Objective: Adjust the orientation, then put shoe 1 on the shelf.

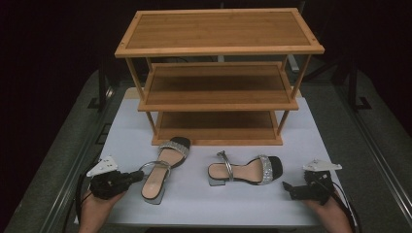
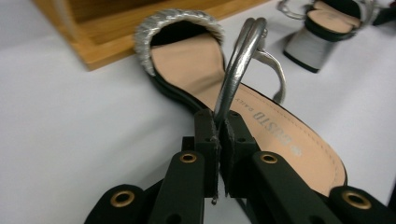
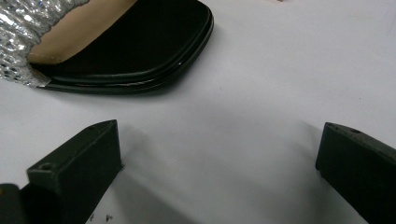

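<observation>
Items: two tan-insole block-heel sandals with glittering silver toe bands and silver ankle straps; one three-tier bamboo shoe rack (image 1: 218, 48); two hand-held black grippers.

Left sandal (image 1: 163, 167): lower centre-left of the high view, on the white table cover (image 1: 131, 131), toe touching or just short of the rack's bottom tier. Left gripper (image 1: 138, 175) clenched on its silver ankle strap (image 2: 243, 60); in the left gripper view the jaws pinch the strap between them.

Right sandal (image 1: 245, 170): lower centre, lying crosswise, toe toward the right gripper (image 1: 285, 187). That gripper is released, jaws wide apart, just short of the black toe edge (image 3: 140, 42) at upper left of the right gripper view.

Progress, as judged: early. All three tiers bare; neither sandal lifted. Done: one strap gripped. Left: seize the second sandal, raise both, set them on a shelf.
</observation>
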A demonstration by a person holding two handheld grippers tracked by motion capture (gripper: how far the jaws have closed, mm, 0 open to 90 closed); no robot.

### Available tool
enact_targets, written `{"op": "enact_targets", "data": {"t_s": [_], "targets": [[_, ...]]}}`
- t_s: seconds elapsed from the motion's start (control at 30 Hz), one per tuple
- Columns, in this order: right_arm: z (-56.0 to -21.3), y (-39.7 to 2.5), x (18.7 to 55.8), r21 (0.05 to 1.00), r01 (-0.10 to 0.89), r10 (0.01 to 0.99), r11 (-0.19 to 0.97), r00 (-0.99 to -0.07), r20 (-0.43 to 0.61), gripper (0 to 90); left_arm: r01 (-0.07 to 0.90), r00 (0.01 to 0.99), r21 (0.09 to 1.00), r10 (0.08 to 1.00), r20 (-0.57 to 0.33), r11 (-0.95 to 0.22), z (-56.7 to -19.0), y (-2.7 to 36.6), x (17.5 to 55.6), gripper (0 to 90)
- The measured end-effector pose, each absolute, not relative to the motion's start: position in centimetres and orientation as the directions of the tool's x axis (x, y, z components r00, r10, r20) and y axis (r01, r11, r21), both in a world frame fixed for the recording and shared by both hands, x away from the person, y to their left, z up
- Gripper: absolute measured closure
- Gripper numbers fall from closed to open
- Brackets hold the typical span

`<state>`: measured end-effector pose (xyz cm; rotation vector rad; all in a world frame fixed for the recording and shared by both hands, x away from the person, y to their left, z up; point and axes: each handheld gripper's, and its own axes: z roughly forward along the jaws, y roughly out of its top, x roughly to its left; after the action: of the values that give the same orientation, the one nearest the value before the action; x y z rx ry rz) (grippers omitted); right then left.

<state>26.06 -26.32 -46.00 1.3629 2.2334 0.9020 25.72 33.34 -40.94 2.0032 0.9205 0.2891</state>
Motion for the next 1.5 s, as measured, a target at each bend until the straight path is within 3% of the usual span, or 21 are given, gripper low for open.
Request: {"op": "enact_targets", "data": {"t_s": [0.07, 0.1, 0.13, 0.17, 0.27, 0.3, 0.33, 0.43, 0.47, 0.5, 0.63, 1.03, 1.5], "targets": [[-46.0, -26.3, 26.1, 0.688, 0.648, 0.886, 0.327, -0.463, 0.015, 0.0, 0.501, 0.7, 0.805, 0.696, -0.161, -0.318, -41.2, 33.8, 25.7, 84.7], [-46.0, -26.3, 26.1, 0.687, 0.649, 0.887, 0.326, -0.462, 0.016, 0.0, 0.506, 0.699, 0.813, 0.689, -0.191, -0.287, -41.3, 34.1, 25.6, 71.4], [-46.0, -26.3, 26.1, 0.687, 0.649, 0.887, 0.326, -0.462, 0.016, 0.0, 0.512, 0.698, 0.815, 0.685, -0.209, -0.273, -41.4, 34.4, 25.4, 71.4], [-46.0, -26.3, 26.1, 0.687, 0.649, 0.887, 0.326, -0.462, 0.016, 0.0, 0.513, 0.698, 0.816, 0.683, -0.214, -0.268, -41.4, 34.6, 25.3, 60.1], [-46.0, -26.3, 26.1, 0.687, 0.649, 0.887, 0.326, -0.462, 0.015, 0.0, 0.516, 0.707, 0.819, 0.665, -0.241, -0.251, -41.6, 35.4, 24.6, 52.7], [-46.0, -26.3, 26.1, 0.687, 0.649, 0.887, 0.326, -0.462, 0.015, 0.0, 0.513, 0.713, 0.819, 0.658, -0.241, -0.256, -41.6, 35.5, 24.4, 45.0], [-46.0, -26.3, 26.1, 0.687, 0.65, 0.887, 0.326, -0.462, 0.016, 0.0, 0.51, 0.717, 0.82, 0.655, -0.238, -0.261, -41.6, 35.5, 24.3, 45.0], [-46.0, -26.3, 26.1, 0.685, 0.652, 0.887, 0.325, -0.461, 0.018, 0.0, 0.494, 0.741, 0.825, 0.629, -0.235, -0.274, -41.8, 35.4, 23.9, 32.5], [-46.0, -26.3, 26.1, 0.685, 0.652, 0.887, 0.325, -0.461, 0.018, 0.0, 0.487, 0.75, 0.827, 0.619, -0.233, -0.279, -41.9, 35.2, 23.8, 32.5], [-46.0, -26.3, 26.1, 0.684, 0.652, 0.887, 0.326, -0.462, 0.019, 0.0, 0.483, 0.756, 0.828, 0.612, -0.231, -0.284, -42.0, 35.1, 23.7, 25.3], [-46.0, -26.3, 26.1, 0.685, 0.651, 0.886, 0.326, -0.463, 0.018, 0.0, 0.468, 0.783, 0.828, 0.58, -0.225, -0.31, -42.3, 34.2, 23.5, 15.5], [-46.0, -26.3, 26.2, 0.683, 0.651, 0.884, 0.331, -0.468, 0.018, 0.0, 0.439, 0.823, 0.803, 0.539, -0.18, -0.403, -44.0, 31.5, 24.2, 12.9], [-46.0, -26.3, 26.2, 0.684, 0.65, 0.884, 0.331, -0.467, 0.017, 0.0, 0.424, 0.826, 0.795, 0.546, -0.142, -0.435, -44.8, 30.0, 25.6, 13.9]]}}
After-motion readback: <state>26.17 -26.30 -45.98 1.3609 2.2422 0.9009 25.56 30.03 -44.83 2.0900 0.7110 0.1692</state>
